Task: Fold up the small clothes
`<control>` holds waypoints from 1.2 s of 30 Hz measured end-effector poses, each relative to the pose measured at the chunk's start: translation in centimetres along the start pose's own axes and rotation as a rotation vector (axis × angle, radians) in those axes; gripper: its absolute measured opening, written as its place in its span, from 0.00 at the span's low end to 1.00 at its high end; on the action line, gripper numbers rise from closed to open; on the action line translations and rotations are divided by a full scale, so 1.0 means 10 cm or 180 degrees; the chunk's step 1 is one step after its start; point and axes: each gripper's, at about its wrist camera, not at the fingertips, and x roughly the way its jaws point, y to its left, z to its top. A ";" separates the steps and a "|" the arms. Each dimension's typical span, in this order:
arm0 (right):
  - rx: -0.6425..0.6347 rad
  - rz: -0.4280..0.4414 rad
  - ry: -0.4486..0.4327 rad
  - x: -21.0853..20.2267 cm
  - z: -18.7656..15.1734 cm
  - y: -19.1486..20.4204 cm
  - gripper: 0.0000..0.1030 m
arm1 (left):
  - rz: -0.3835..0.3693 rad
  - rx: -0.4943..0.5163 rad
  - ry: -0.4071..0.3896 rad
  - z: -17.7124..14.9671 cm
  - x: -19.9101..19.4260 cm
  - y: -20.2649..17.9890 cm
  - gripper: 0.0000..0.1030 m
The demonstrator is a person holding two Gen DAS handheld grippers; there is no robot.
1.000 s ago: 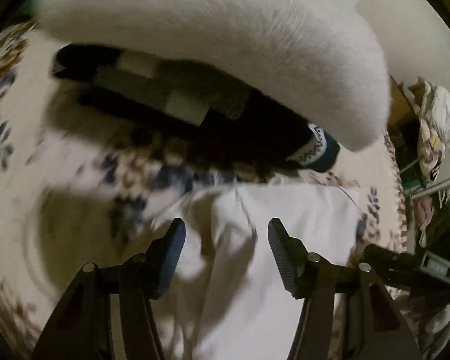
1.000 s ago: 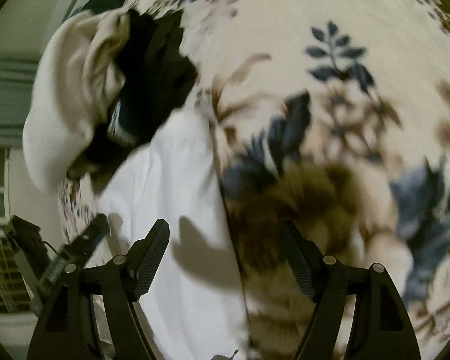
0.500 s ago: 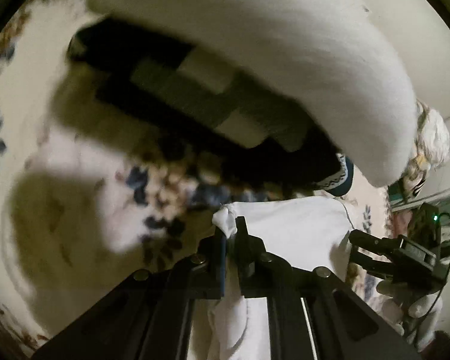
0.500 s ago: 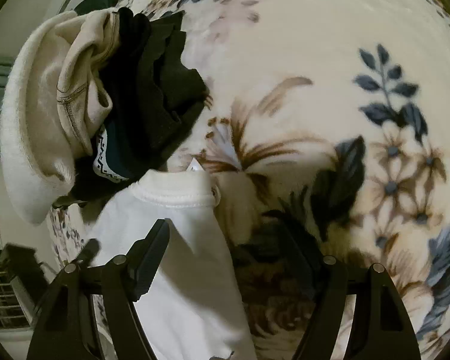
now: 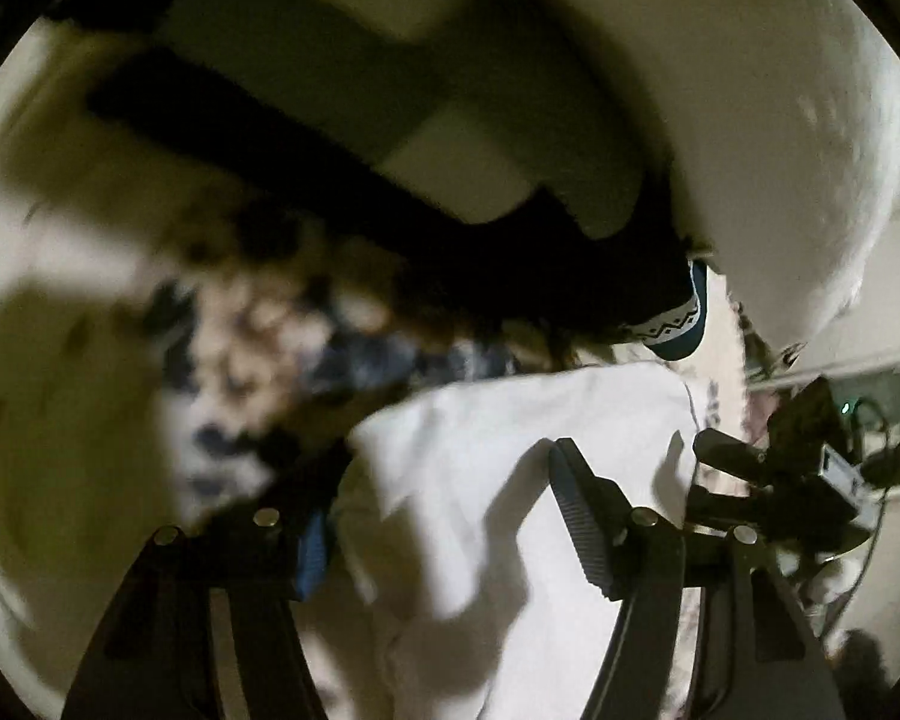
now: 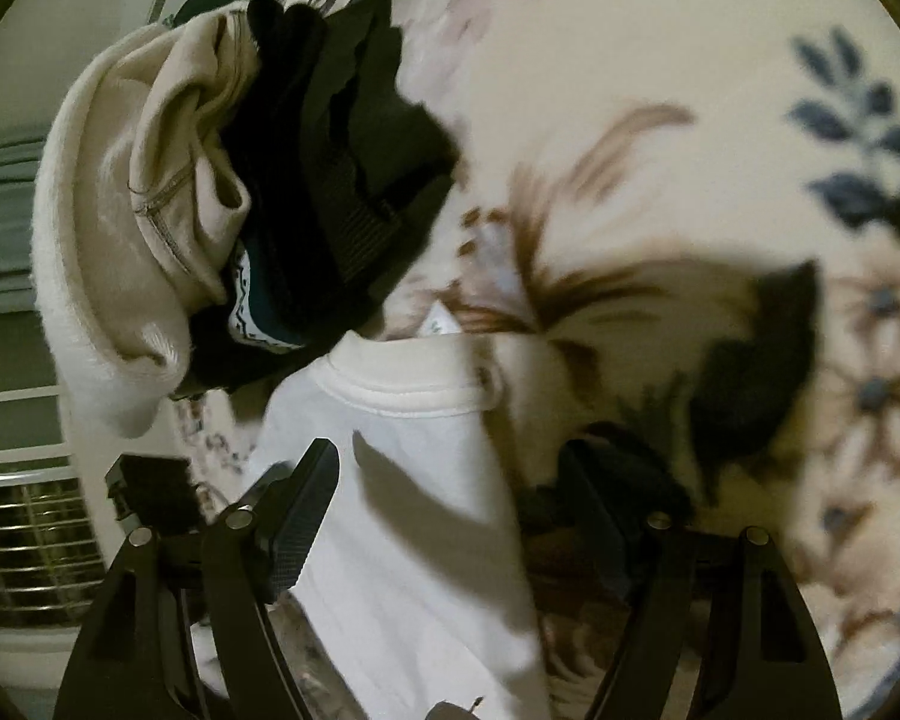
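Observation:
A small white garment [image 6: 414, 480] with a ribbed collar lies on the floral bedspread [image 6: 660, 60], its collar pointing away from me. In the left wrist view the same white garment [image 5: 510, 438] lies folded under my left gripper [image 5: 444, 516], which is open with cloth between and below its fingers. My right gripper [image 6: 450, 504] is open, its left finger [image 6: 306, 510] over the garment and its right finger over the bedspread. My right gripper also shows at the right edge of the left wrist view [image 5: 774, 480].
A pile of clothes lies just beyond the garment: a cream fleece item [image 6: 126, 228], black garments [image 6: 342, 168] and a dark piece with a white zigzag band [image 6: 252, 306]. A heater grille [image 6: 30, 546] stands off the bed's left edge.
My left gripper, shut on a fold of the white garment half a second ago, has opened and let it go. The garment now lies folded over. My right gripper stayed open and shifted slightly.

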 end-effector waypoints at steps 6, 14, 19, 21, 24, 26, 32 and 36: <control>-0.0219 -0.0029 0.0013 0.15 -0.02 0.18 0.26 | -0.0009 0.0260 -0.0061 0.07 -0.06 -0.21 0.08; -0.0601 -0.0057 -0.0241 -0.11 -0.36 0.53 0.02 | 0.0057 0.0577 -0.0393 -0.08 -0.58 -0.55 0.07; -0.0801 0.0073 -0.0365 -0.36 -0.78 0.75 0.01 | -0.0036 0.0639 -0.0596 -0.35 -1.07 -0.68 0.07; -0.0895 0.0106 -0.0392 -0.47 -1.02 0.81 0.01 | -0.0079 0.0640 -0.0629 -0.49 -1.20 -0.70 0.07; -0.1023 0.0153 -0.0362 -0.68 -1.52 0.74 0.01 | -0.0140 0.0646 -0.0598 -0.81 -1.34 -0.67 0.09; -0.1047 0.0178 -0.0267 -0.72 -1.92 0.63 0.01 | -0.0178 0.0606 -0.0489 -1.06 -1.35 -0.63 0.12; -0.0911 -0.0022 0.0381 -0.61 -2.96 0.15 0.16 | 0.0099 0.0338 0.0058 -2.02 -1.46 -0.27 0.57; -0.0727 -0.0281 0.0678 -0.53 -3.30 -0.21 0.48 | 0.0326 0.0037 0.0426 -2.41 -1.52 0.03 0.57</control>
